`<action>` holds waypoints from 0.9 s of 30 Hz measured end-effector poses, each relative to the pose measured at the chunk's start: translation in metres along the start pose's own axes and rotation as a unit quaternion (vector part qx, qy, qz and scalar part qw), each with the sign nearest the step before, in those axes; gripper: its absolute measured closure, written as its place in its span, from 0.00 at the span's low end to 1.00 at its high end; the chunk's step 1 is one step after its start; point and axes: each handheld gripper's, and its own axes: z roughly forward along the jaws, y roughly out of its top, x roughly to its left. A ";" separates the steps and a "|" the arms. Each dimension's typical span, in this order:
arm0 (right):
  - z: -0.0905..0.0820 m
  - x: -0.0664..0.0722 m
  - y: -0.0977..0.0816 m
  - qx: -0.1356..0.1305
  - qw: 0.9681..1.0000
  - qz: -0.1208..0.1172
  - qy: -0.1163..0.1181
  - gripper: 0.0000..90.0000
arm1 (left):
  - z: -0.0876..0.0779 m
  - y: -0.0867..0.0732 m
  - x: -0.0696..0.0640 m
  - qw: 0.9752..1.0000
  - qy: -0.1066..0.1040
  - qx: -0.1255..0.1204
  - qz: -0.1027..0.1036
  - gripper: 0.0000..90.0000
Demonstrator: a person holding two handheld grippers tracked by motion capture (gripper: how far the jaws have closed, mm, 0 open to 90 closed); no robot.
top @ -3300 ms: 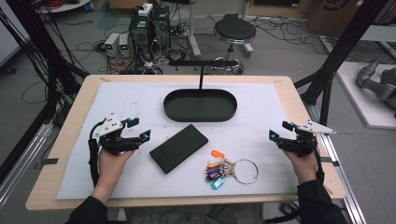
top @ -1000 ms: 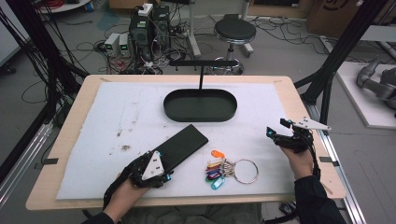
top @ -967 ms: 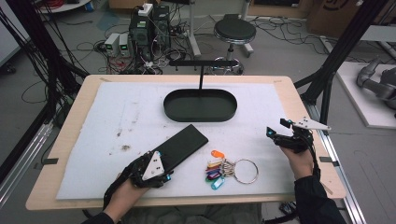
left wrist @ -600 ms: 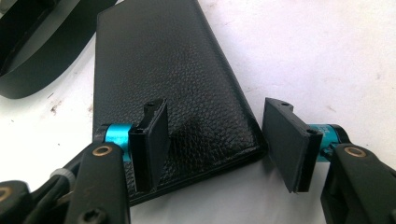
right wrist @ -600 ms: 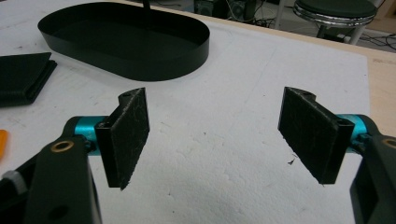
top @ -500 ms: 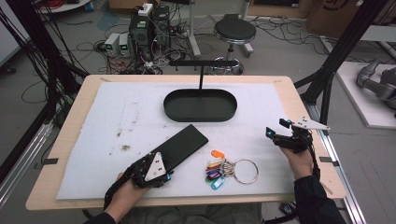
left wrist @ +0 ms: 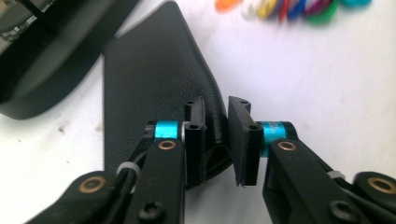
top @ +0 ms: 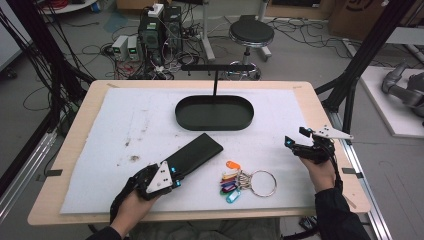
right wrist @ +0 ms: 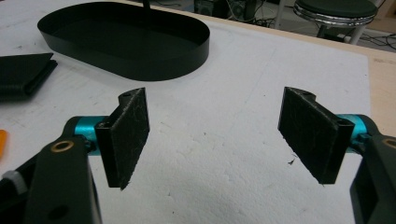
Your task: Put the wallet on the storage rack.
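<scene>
A long black leather wallet [top: 197,151] lies slantwise on the white mat, in front of the oval tray. My left gripper [top: 175,175] is at the wallet's near end. In the left gripper view its jaws have just been closing, and the pads [left wrist: 195,140] now pinch the wallet's folded edge [left wrist: 154,74] between them. My right gripper [top: 291,144] hovers near the mat's right side. Its jaws stand wide open over bare mat [right wrist: 219,135], with nothing between them.
A black oval tray [top: 215,125] with an upright T-shaped stand sits at the mat's far middle; its wall [right wrist: 187,60] also appears in the right gripper view. A key ring with several coloured tags [top: 235,181] lies right of the wallet, near the front edge.
My left hand has come down from the mat's left side to the wallet's near end and stays there. The right hand has scarcely moved.
</scene>
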 end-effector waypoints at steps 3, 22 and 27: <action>0.000 0.000 0.000 0.001 1.000 -0.001 0.000 0.28 | -0.006 0.000 0.005 0.999 -0.003 -0.027 -0.025 0.87; 0.003 0.007 0.005 -0.021 0.999 0.007 0.023 0.29 | -0.037 -0.010 0.028 0.969 -0.009 -0.196 -0.153 0.88; 0.010 0.020 0.012 -0.027 0.999 -0.004 0.040 0.29 | -0.041 -0.017 0.034 0.964 0.008 -0.201 -0.176 0.88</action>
